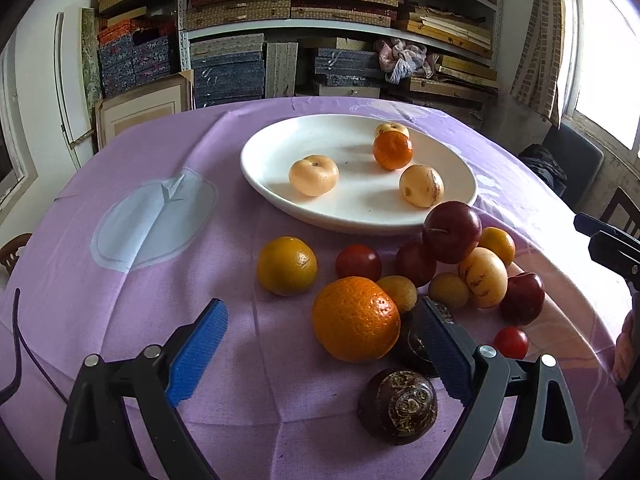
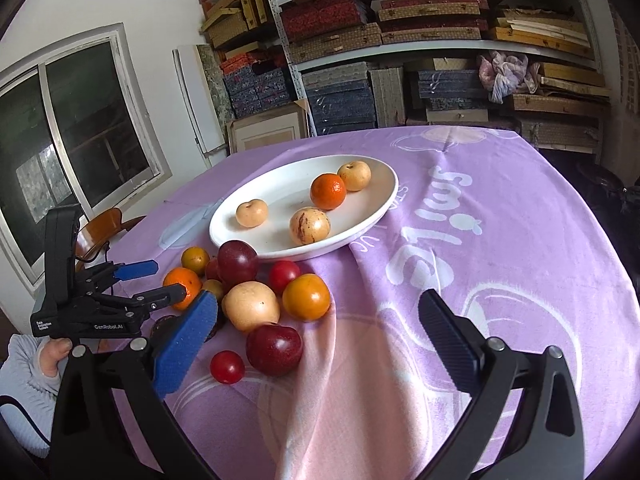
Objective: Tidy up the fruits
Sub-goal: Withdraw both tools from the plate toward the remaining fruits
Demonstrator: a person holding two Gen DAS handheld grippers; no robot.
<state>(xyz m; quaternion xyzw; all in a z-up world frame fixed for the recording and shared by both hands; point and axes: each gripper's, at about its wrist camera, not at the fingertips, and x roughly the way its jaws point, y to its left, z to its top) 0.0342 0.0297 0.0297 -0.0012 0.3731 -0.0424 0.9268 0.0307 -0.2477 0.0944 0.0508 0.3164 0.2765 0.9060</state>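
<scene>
Left wrist view: the left gripper (image 1: 324,344) fingers spread wide, empty, straddling a large orange (image 1: 355,319) in the near fruit pile on the worktop (image 1: 120,280); the white plate (image 1: 264,160) lies beyond.

Right wrist view: the right gripper (image 2: 320,340) gapes wide, empty, right of a red plum (image 2: 274,349).

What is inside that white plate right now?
The white plate holds one small orange and three pale yellow fruits; one sits partly hidden behind the orange. The plate's floor under them is covered.

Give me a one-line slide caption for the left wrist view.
Open left gripper approaches large orange mandarin in the fruit pile beside the white oval plate holding four fruits.
</scene>
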